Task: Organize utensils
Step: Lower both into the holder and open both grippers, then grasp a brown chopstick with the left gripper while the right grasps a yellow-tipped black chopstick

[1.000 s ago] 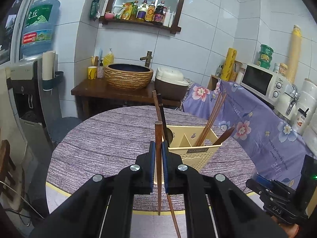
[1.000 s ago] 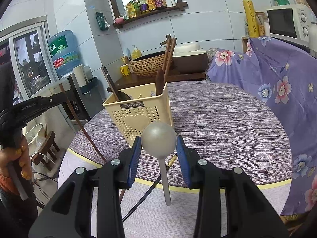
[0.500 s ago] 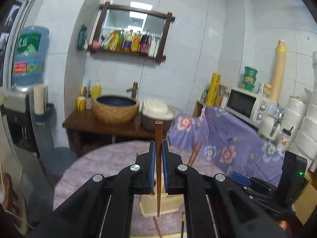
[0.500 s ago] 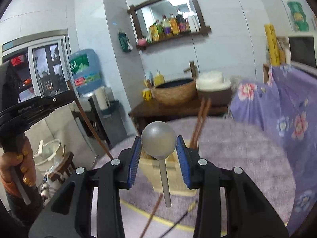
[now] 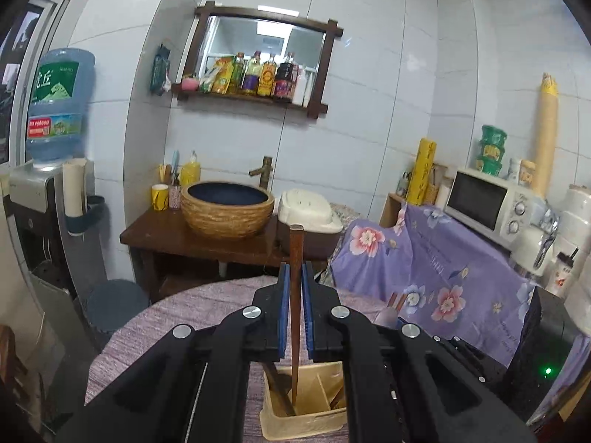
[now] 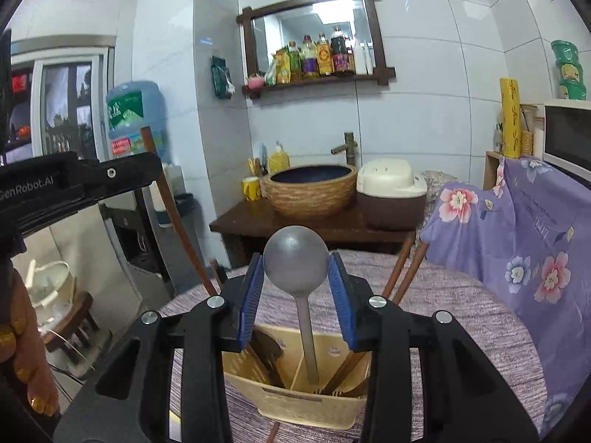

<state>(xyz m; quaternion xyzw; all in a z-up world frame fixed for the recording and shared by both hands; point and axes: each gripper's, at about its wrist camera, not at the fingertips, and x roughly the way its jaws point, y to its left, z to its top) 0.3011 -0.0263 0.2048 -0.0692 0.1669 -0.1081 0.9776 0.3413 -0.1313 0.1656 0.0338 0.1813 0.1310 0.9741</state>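
A cream utensil caddy (image 5: 306,421) stands on the round table with the purple cloth (image 5: 177,317). My left gripper (image 5: 294,277) is shut on a brown chopstick (image 5: 295,317) held upright, its lower tip inside the caddy's left compartment. My right gripper (image 6: 296,277) is shut on the bowl of a metal spoon (image 6: 295,260); its handle hangs down into the caddy (image 6: 295,406). Brown chopsticks (image 6: 402,277) and a dark utensil (image 6: 266,350) stand in the caddy. The left gripper with its chopstick (image 6: 173,214) shows at the left of the right wrist view.
Behind the table is a dark wooden stand (image 5: 207,240) with a woven basin (image 5: 227,206) and a rice cooker (image 5: 308,208). A flowered purple cover (image 5: 436,258) and a microwave (image 5: 487,203) are at the right, a water dispenser (image 5: 55,110) at the left.
Both grippers have risen and moved over the caddy. The chopstick tip and the spoon handle now hang inside it instead of in front of it.
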